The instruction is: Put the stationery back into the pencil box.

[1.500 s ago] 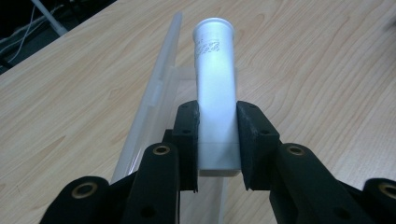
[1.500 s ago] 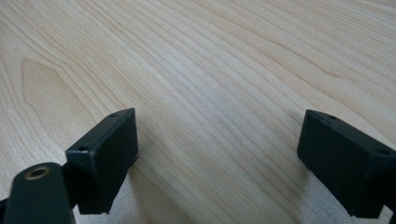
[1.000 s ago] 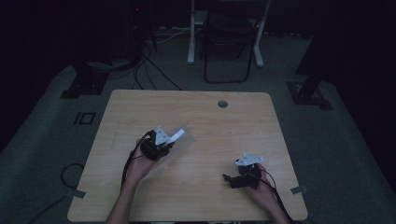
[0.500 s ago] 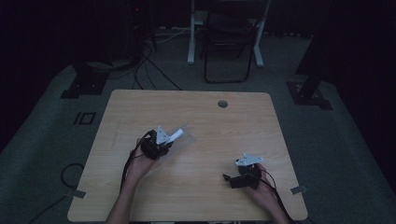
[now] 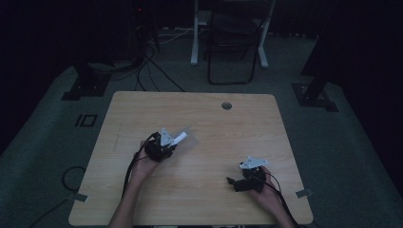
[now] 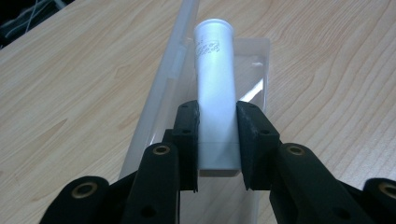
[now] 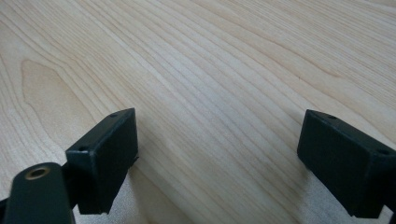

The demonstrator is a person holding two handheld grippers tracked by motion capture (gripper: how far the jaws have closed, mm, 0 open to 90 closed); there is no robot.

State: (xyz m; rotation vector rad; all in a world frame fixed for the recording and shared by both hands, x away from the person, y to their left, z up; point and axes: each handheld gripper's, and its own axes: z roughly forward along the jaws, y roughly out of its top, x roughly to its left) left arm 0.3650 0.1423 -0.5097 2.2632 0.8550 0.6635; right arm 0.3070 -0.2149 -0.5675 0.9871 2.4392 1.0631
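A white plastic tube (image 6: 214, 88) with small print near its rim is clamped between the jaws of my left gripper (image 6: 217, 135), which is shut on it. The tube (image 5: 179, 138) points away and to the right, over a clear plastic box (image 6: 252, 65) lying on the wooden table (image 5: 199, 118). In the high view the left gripper (image 5: 161, 146) sits left of the table's middle. My right gripper (image 5: 237, 183) rests near the front right, its jaws spread wide apart with bare wood between them (image 7: 219, 154).
A round cable hole (image 5: 226, 105) sits near the table's far edge. Black cables trail from both grippers over the front edge. Beyond the table stand a chair (image 5: 230, 42), stand bases and floor cables on dark carpet.
The left gripper with the tube has shifted very slightly; the right gripper stays put.
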